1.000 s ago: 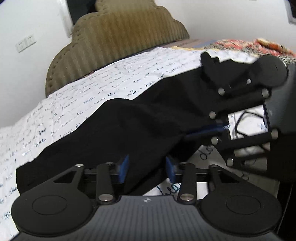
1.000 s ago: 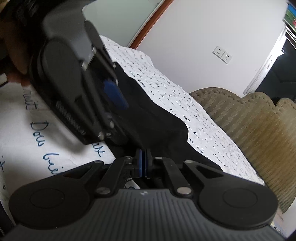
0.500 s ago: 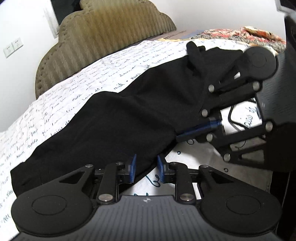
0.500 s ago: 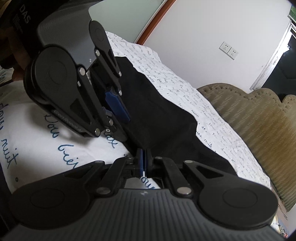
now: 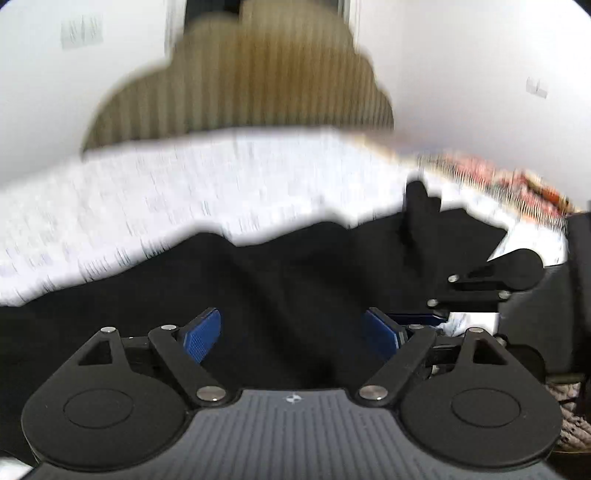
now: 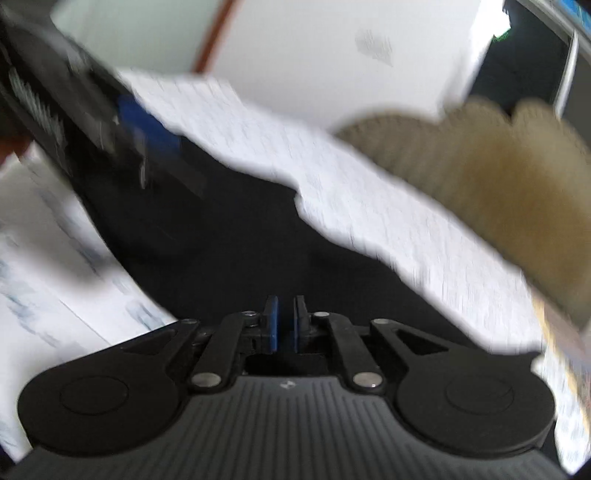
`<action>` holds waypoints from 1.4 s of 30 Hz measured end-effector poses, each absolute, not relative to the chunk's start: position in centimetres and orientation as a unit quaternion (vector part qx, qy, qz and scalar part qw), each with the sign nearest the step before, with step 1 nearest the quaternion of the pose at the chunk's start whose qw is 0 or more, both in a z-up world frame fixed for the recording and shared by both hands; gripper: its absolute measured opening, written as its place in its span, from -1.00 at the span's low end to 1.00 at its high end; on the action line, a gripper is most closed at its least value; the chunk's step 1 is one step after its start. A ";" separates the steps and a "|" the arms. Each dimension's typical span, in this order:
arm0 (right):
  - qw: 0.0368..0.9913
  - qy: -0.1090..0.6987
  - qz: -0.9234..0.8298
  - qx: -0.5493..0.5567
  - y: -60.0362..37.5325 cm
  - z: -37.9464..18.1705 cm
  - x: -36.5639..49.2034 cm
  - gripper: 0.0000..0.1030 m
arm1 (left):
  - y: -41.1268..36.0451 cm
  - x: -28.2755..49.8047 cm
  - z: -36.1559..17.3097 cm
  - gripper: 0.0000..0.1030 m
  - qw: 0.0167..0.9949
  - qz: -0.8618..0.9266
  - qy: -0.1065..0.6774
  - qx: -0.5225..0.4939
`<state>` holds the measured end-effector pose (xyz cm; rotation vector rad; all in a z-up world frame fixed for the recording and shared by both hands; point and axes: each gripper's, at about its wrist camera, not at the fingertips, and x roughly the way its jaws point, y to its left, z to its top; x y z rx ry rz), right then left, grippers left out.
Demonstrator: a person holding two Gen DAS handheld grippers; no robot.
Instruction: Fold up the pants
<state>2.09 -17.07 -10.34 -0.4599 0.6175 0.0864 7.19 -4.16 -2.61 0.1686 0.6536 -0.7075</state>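
Observation:
Black pants [image 5: 295,280] lie folded lengthwise across the white bedsheet with script print [image 5: 184,192]. My left gripper [image 5: 291,334] is wide open just above the cloth, with nothing between its blue pads [image 5: 201,334]. My right gripper [image 6: 285,326] has its blue pads a narrow gap apart over the pants [image 6: 258,240], and I see no cloth between them. The right gripper also shows at the right edge of the left wrist view [image 5: 491,291]. The left gripper shows blurred at the upper left of the right wrist view [image 6: 110,122]. Both views are motion-blurred.
A tan ribbed headboard [image 5: 251,81] stands behind the bed against a white wall. A red patterned blanket [image 5: 517,181] lies at the far right of the bed. Wall sockets [image 5: 79,33] sit on the wall beside the headboard.
My left gripper has opened wide and let go of the pants. My right gripper's pads have parted a little. Both cameras have swung, and the headboard is now centred in the left view.

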 end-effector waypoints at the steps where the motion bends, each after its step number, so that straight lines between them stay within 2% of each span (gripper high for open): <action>1: 0.915 0.325 0.046 -0.234 -17.1 -11.1 2.1 -0.88 | -4.6 7.3 -3.2 0.64 0.879 -0.336 0.326 0.085; 3: 0.906 0.320 0.055 -0.272 -16.4 -11.2 0.4 -0.88 | -5.3 7.0 -3.5 0.64 0.879 -0.342 0.320 0.089; 7: 0.941 0.269 0.030 -0.205 -18.6 -8.9 -1.7 -0.82 | -7.5 7.2 -2.8 0.65 0.879 -0.358 0.308 0.069; 9: 0.950 0.250 0.001 -0.189 -20.3 -8.5 -1.7 -0.67 | -9.4 7.4 -2.8 0.65 0.877 -0.366 0.304 0.072; 13: 0.938 0.316 0.009 -0.140 -23.2 -10.0 -0.2 -0.67 | -12.4 7.9 -3.9 0.65 0.866 -0.383 0.316 0.051; 15: 0.941 0.308 0.015 -0.139 -23.8 -9.7 -1.4 -0.69 | -13.3 7.8 -4.6 0.65 0.858 -0.395 0.327 0.046; 16: 0.947 0.299 0.006 -0.112 -25.0 -9.0 -2.0 -0.69 | -13.9 7.8 -4.9 0.65 0.856 -0.396 0.330 0.047; 19: 0.964 0.259 -0.060 -0.028 -31.0 -7.1 -2.6 -0.45 | -15.0 8.2 -6.2 0.65 0.853 -0.392 0.340 0.057; 23: 0.961 0.225 -0.122 0.105 -40.4 -5.6 -2.3 -0.44 | -15.6 7.8 -7.0 0.66 0.856 -0.391 0.328 0.078; 25: 0.954 0.201 -0.146 0.166 -44.7 -5.5 -1.2 -0.44 | -15.7 7.4 -7.2 0.74 0.858 -0.392 0.321 0.090; 27: 0.947 0.185 -0.171 0.200 -48.4 -5.4 0.3 -0.31 | -16.2 6.9 -7.5 0.77 0.860 -0.391 0.310 0.110; 28: 0.942 0.184 -0.183 0.211 -50.3 -5.3 1.1 -0.19 | -16.4 6.7 -7.6 0.78 0.861 -0.389 0.306 0.119; 36: 0.892 0.243 -0.208 0.320 -57.6 -7.8 8.0 -0.18 | -17.0 6.5 -8.0 0.93 0.859 -0.397 0.296 0.130; 37: 0.888 0.240 -0.198 0.339 -58.2 -8.3 8.3 -0.25 | -17.0 6.5 -8.0 0.94 0.859 -0.398 0.294 0.133; 38: 0.883 0.238 -0.190 0.358 -58.5 -8.6 8.5 -0.55 | -17.1 6.3 -8.1 0.96 0.859 -0.398 0.293 0.136; 40: 0.879 0.242 -0.185 0.367 -58.6 -8.6 9.1 -0.90 | -17.1 6.2 -8.2 0.97 0.859 -0.398 0.290 0.140; 42: 0.884 0.244 -0.181 0.356 -58.2 -7.8 9.7 -0.91 | -17.0 6.1 -8.3 0.97 0.859 -0.400 0.289 0.139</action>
